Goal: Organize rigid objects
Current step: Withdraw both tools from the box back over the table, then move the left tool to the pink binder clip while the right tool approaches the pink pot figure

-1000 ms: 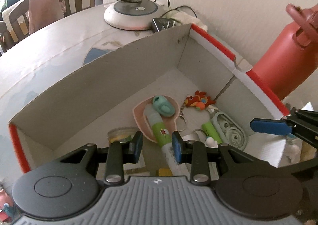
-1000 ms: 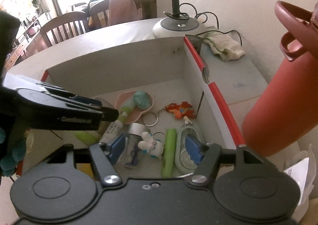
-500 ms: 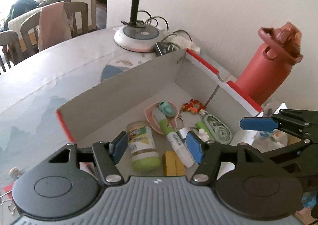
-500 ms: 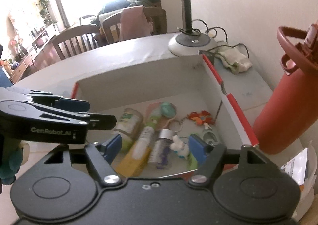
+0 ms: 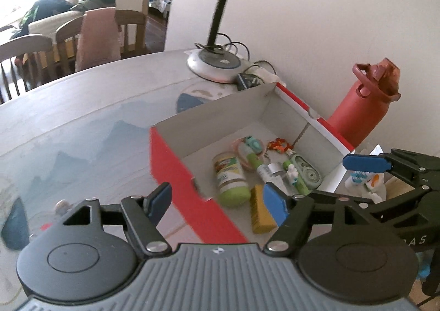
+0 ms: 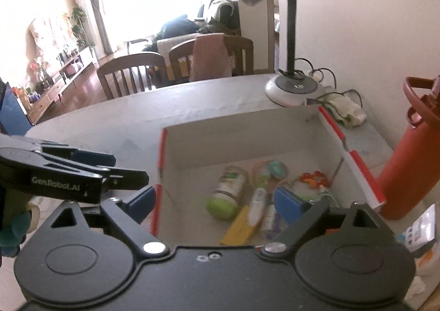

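Note:
A red-and-white cardboard box (image 5: pixel 176 162) stands open on the table. It holds a green-capped jar (image 5: pixel 230 177), a yellow block (image 5: pixel 261 213), a white tube (image 5: pixel 268 173), a pink dish (image 5: pixel 243 147) with a teal item, an orange charm (image 5: pixel 279 145) and a correction tape (image 5: pixel 305 169). My left gripper (image 5: pixel 217 202) is open and empty above the box's near red wall. My right gripper (image 6: pixel 216 201) is open and empty over the box (image 6: pixel 162 162), with the jar (image 6: pixel 228 191) and the block (image 6: pixel 239 227) between its fingers' line of sight.
A desk lamp (image 5: pixel 213 63) with cables stands behind the box. A red water bottle (image 5: pixel 357 107) stands to the right by the wall. A folded cloth (image 6: pixel 346 113) lies near the lamp base. Small items (image 5: pixel 62 205) lie on the table at left. Chairs (image 6: pixel 132 74) stand beyond the table.
Both grippers have pulled back and up from inside the box. The left gripper's jaws have opened wider and now frame the box's near wall. The box contents look smaller.

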The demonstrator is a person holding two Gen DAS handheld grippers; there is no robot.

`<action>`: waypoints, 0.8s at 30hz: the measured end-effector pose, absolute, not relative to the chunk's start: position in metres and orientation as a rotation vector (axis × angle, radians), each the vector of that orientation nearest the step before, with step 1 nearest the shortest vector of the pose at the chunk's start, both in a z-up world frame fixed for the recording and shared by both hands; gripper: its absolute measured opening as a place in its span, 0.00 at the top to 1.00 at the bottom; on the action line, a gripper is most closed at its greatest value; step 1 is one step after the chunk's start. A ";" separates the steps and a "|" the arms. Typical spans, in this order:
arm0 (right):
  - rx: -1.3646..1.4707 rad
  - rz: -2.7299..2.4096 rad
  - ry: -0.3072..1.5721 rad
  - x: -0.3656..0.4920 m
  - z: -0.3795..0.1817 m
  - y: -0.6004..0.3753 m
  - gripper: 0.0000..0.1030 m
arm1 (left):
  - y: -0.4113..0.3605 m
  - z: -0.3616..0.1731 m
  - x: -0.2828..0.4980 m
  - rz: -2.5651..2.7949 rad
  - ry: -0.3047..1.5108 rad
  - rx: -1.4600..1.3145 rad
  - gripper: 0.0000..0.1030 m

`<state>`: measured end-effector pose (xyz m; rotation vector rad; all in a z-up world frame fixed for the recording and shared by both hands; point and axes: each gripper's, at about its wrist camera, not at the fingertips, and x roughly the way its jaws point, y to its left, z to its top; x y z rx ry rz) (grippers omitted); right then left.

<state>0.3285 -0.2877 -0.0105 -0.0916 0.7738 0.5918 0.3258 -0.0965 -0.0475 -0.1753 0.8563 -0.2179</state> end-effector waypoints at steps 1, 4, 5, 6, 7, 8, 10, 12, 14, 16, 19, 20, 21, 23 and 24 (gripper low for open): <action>-0.083 0.596 0.768 0.326 -0.009 -0.284 0.08 | -0.091 -0.046 0.321 -0.217 0.850 -0.182 0.28; -0.065 0.609 0.752 0.317 -0.006 -0.273 0.06 | -0.076 -0.042 0.308 -0.210 0.834 -0.192 0.22; -0.061 0.614 0.749 0.315 -0.006 -0.270 0.06 | -0.071 -0.040 0.304 -0.210 0.826 -0.193 0.22; -0.056 0.618 0.746 0.313 -0.005 -0.266 0.05 | -0.066 -0.039 0.299 -0.208 0.818 -0.191 0.22; -0.050 0.622 0.745 0.311 -0.005 -0.262 0.04 | -0.061 -0.038 0.295 -0.202 0.814 -0.188 0.21; -0.042 0.630 0.743 0.309 -0.004 -0.258 0.04 | -0.056 -0.038 0.291 -0.194 0.812 -0.184 0.21; -0.038 0.645 0.739 0.306 -0.004 -0.249 0.02 | -0.045 -0.037 0.284 -0.188 0.804 -0.184 0.21; -0.042 0.657 0.734 0.302 -0.003 -0.240 0.01 | -0.035 -0.037 0.278 -0.184 0.801 -0.185 0.21; -0.043 0.675 0.728 0.299 -0.003 -0.229 0.01 | -0.024 -0.038 0.272 -0.172 0.797 -0.188 0.21; -0.043 0.691 0.725 0.295 -0.003 -0.219 0.01 | -0.013 -0.040 0.267 -0.161 0.796 -0.195 0.20; -0.047 0.712 0.722 0.291 -0.005 -0.203 0.01 | 0.004 -0.044 0.261 -0.148 0.791 -0.208 0.13; -0.047 0.720 0.724 0.290 -0.007 -0.198 0.01 | 0.011 -0.046 0.258 -0.142 0.785 -0.212 0.12; -0.048 0.726 0.725 0.290 -0.008 -0.193 0.01 | 0.017 -0.048 0.256 -0.138 0.779 -0.215 0.10; -0.061 0.731 0.730 0.289 -0.012 -0.183 0.01 | 0.029 -0.053 0.252 -0.130 0.772 -0.214 0.03; -0.071 0.732 0.736 0.289 -0.014 -0.178 0.01 | 0.034 -0.056 0.250 -0.124 0.771 -0.212 0.00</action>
